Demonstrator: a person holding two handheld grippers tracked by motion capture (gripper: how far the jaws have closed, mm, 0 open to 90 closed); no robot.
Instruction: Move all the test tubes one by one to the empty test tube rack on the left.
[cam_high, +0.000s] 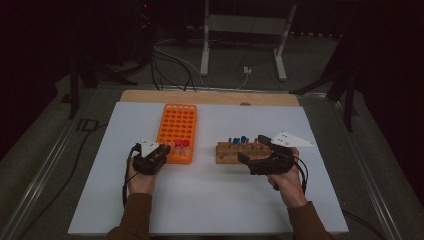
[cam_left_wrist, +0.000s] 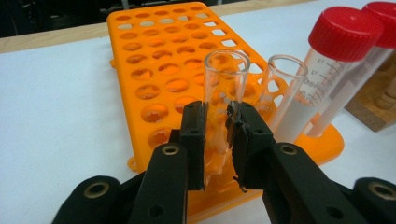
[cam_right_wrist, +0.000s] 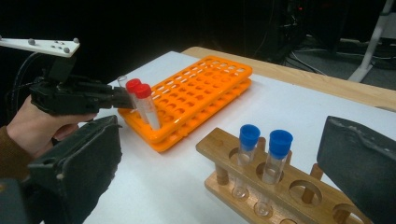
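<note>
The left hand (cam_high: 140, 181) reaches in from the near edge, forearm straight, its gripper (cam_left_wrist: 216, 122) held low and level at the near end of the orange rack (cam_left_wrist: 154, 70). The jaws are clamped on a clear open tube (cam_left_wrist: 225, 81) that stands upright in a near-row hole, with a second open tube (cam_left_wrist: 283, 79) just to its right and two red-capped tubes (cam_left_wrist: 343, 42) beyond that. The right hand (cam_high: 290, 185) rests near the wooden rack (cam_right_wrist: 261, 186), to the right on the table, its gripper (cam_high: 255, 152) spread wide around nothing, pointing left past two blue-capped tubes (cam_right_wrist: 264, 140)
</note>
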